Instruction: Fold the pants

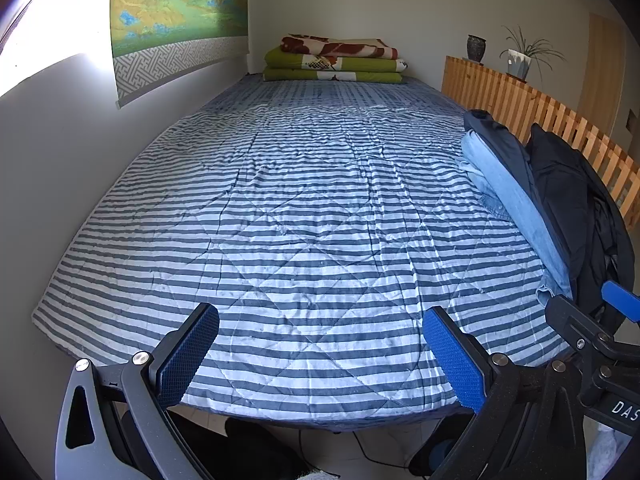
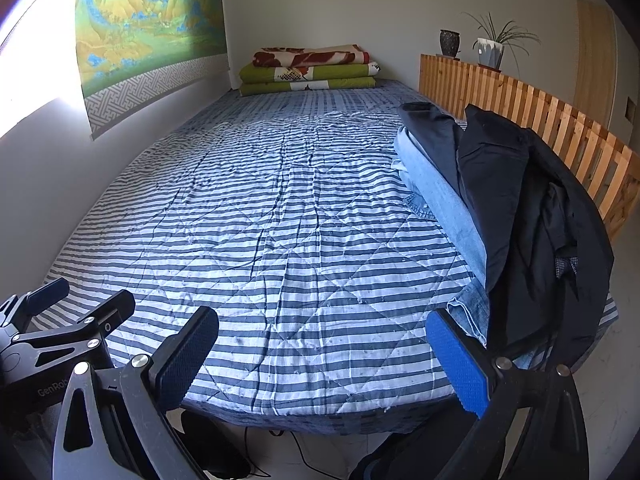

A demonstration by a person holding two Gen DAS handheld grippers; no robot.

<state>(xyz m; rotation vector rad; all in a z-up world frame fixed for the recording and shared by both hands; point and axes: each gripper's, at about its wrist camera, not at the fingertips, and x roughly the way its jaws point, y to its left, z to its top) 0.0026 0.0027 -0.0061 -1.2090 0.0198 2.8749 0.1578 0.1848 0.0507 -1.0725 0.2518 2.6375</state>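
A pile of clothes lies along the right side of the bed: light blue jeans (image 1: 516, 208) (image 2: 444, 200) with dark navy garments (image 1: 568, 200) (image 2: 520, 200) draped over them. My left gripper (image 1: 320, 314) hovers open over the near edge of the striped quilt (image 1: 300, 200), with nothing between its blue pads. My right gripper (image 2: 322, 317) is open beside it, its right finger close to the jeans' hem (image 2: 468, 312), not touching. Each gripper shows in the other's view: the right gripper (image 1: 588, 304) at the edge, the left gripper (image 2: 82, 300) low on the left.
Folded green and red blankets (image 1: 334, 60) are stacked at the far end of the bed. A wooden slatted rail (image 1: 520, 108) runs along the right side, with a pot and a plant (image 1: 520, 60) on top. A wall hanging (image 1: 176, 20) is on the left wall. Cables lie on the floor (image 2: 304, 460).
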